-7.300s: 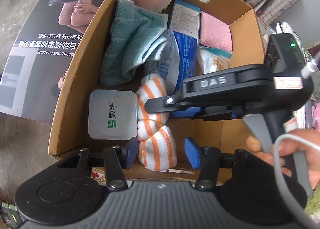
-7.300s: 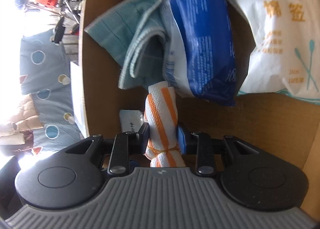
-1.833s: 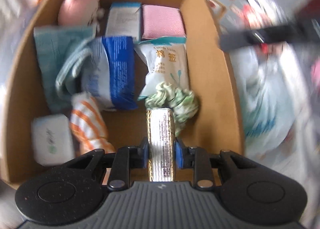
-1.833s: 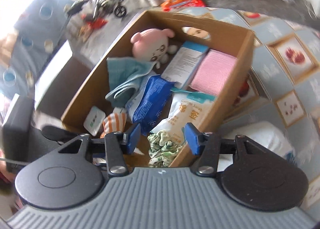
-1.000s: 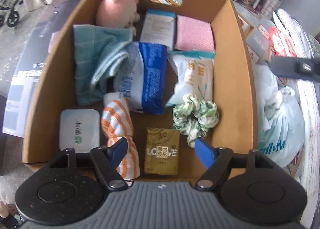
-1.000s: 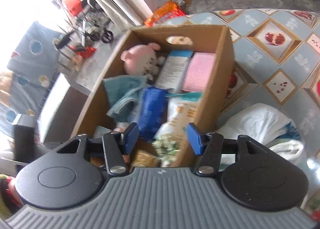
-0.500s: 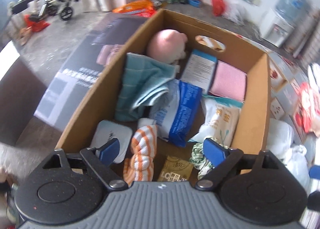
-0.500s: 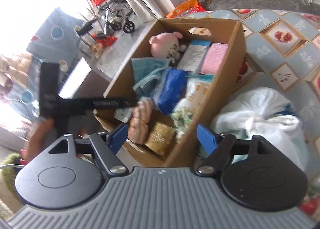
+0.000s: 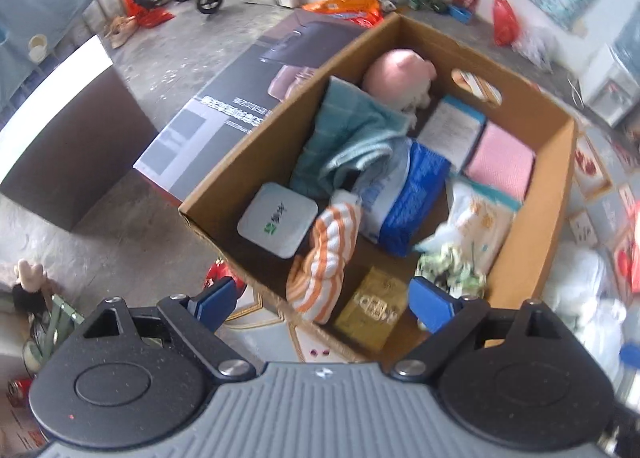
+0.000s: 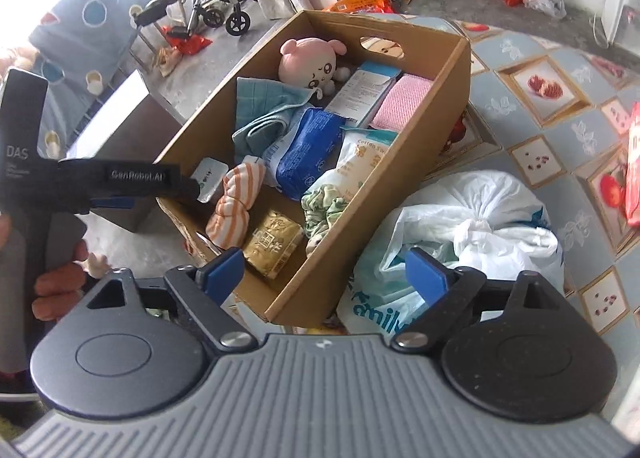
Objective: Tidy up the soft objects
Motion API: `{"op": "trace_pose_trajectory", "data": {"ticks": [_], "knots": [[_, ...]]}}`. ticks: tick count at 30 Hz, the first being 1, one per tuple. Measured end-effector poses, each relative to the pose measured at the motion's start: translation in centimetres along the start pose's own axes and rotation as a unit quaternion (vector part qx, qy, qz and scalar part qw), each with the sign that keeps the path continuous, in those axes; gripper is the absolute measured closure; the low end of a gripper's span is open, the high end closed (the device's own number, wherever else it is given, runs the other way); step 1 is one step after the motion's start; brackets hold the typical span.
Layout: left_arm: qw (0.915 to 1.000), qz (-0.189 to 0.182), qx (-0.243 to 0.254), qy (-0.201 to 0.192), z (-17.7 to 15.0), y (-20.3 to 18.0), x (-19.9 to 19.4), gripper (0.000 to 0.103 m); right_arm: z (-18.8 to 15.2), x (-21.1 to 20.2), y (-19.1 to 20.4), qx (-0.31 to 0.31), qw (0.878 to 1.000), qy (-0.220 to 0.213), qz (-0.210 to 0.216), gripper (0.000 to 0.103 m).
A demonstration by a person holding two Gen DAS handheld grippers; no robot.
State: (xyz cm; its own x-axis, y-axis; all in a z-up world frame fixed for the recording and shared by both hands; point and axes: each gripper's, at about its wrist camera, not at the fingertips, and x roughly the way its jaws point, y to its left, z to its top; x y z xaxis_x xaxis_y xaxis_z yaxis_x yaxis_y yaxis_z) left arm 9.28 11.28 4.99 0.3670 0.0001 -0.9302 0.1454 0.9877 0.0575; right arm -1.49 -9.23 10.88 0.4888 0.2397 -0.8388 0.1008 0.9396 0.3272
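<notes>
A cardboard box holds soft things: a pink plush, a teal towel, a blue pack, a cotton-swab bag, a pink cloth, an orange-striped sock roll, a green scrunchie, a gold packet and a white case. My left gripper is open and empty above the box's near end; it also shows in the right wrist view. My right gripper is open and empty, raised over the box's near corner.
A white plastic bag lies against the box's right side on a patterned mat. A dark flat carton lies left of the box. A wheelchair and litter stand on the floor behind.
Both grippers have pulled up and back from the box. The left gripper earlier let go of the gold packet, which now lies at the near end.
</notes>
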Motion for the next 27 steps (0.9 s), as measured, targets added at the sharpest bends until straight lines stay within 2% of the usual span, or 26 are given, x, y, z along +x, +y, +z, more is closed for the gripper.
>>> {"op": "trace_pose_trajectory", "data": {"ticks": [6, 14, 19, 27], "knots": [[0.998, 0.036, 0.051, -0.014, -2.0, -0.5, 0.1, 0.009, -1.5, 1.1, 1.4, 0.006, 1.0, 0.01, -0.029, 0.004], [0.9943, 0.03, 0.102, -0.01, -3.5, 0.0, 0.8, 0.009, -2.5, 3.3, 1.7, 0.053, 0.995, 0.034, -0.072, 0.002], [0.9932, 0.018, 0.115, 0.006, -4.6, 0.8, 1.6, 0.008, -2.5, 4.7, 2.6, 0.042, 0.993, 0.05, -0.096, 0.002], [0.9896, 0.006, 0.143, 0.009, -5.4, 1.1, 2.3, 0.008, -2.9, 5.6, 3.2, 0.059, 0.99, 0.067, -0.11, 0.002]]}}
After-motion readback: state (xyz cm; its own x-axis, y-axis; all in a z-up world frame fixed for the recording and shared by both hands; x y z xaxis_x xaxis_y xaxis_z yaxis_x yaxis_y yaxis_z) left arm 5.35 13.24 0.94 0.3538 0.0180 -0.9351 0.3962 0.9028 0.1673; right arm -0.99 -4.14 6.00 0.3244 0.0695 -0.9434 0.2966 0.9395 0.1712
